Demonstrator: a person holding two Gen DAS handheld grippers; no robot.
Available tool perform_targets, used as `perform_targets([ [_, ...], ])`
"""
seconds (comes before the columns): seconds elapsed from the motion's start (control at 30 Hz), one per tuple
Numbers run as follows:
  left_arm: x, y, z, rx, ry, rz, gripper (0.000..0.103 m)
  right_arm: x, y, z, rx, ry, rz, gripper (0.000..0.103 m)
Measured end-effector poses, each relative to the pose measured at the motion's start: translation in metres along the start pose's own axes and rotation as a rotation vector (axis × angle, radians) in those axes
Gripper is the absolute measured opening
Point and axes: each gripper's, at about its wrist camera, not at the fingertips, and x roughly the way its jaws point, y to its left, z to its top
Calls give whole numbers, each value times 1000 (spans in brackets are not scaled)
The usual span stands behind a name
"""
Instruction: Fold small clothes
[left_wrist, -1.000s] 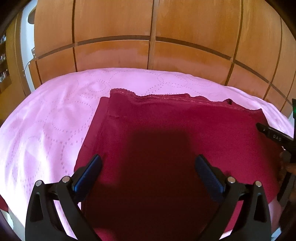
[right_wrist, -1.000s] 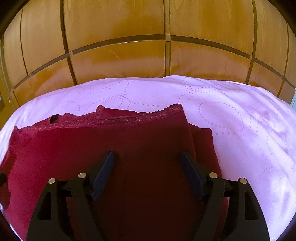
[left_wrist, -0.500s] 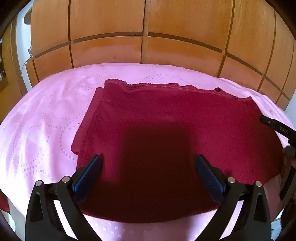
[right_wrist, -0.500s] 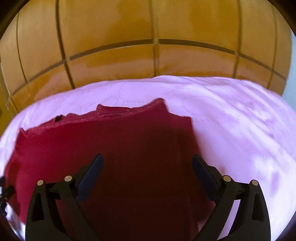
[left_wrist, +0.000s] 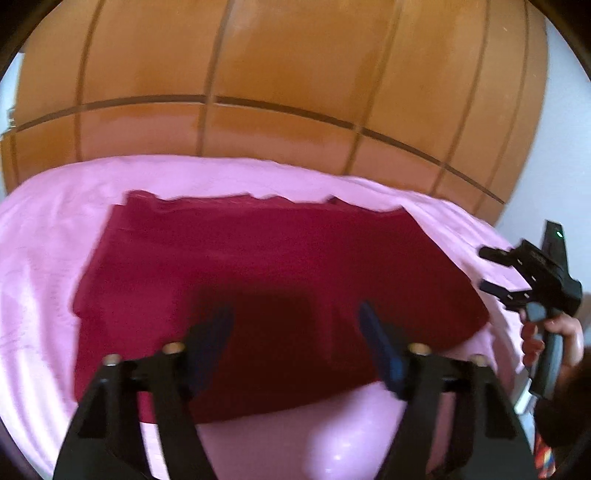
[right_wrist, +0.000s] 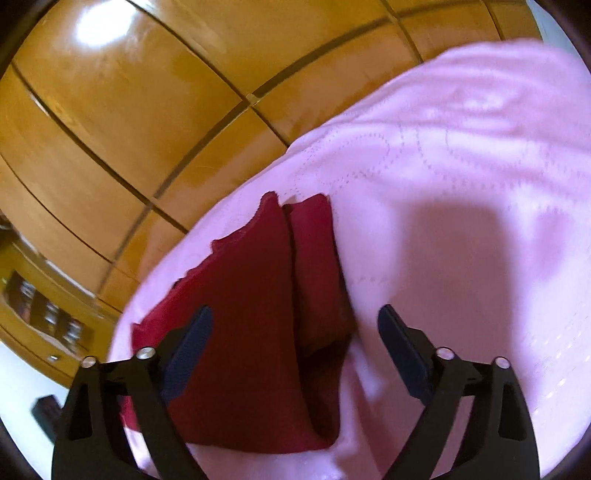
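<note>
Now our folded maroon garment (left_wrist: 258, 280) lies flat on the pink bedspread (left_wrist: 44, 236). Above its near edge our left gripper (left_wrist: 295, 343) has just been closing on nothing; over its right edge our right gripper (right_wrist: 295, 354) gapes, narrowing slightly, empty.

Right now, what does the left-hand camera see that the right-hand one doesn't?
Only the left wrist view shows the right gripper from outside, with the person's hand holding it. Only the right wrist view shows a shelf unit at the far left. Both show the dark red garment, the pink bedcover and wooden panels.
</note>
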Motion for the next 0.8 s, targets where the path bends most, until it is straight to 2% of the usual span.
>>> perform_targets([
  [0.03,4,-4,-1,9,18,-25,51,2,0,-2,0,8,-1,84],
  [0.1,10,-12,-3,23,39,-79,27,4,0,-5,-4,23,4,78],
  [0.13,12,-17,-5,33,46,-96,24,6,0,-7,-4,31,5,74],
  [0.2,19,-25,-8,70,58,-111,22,9,0,-9,-2,42,2,73],
  [0.3,36,-30,-17,94,114,-89,12,15,-2,-12,3,59,1,68],
  [0.4,48,-20,-21,39,136,-108,12,21,-3,-14,-1,74,2,68],
  [0.5,49,-18,-23,32,135,-115,12,22,0,-16,-28,102,-8,68],
  [0.63,50,-17,-25,23,134,-120,12,14,-5,-20,-27,155,35,68],
  [0.8,50,-15,-27,11,132,-123,12,21,-8,-18,-32,146,76,68],
])
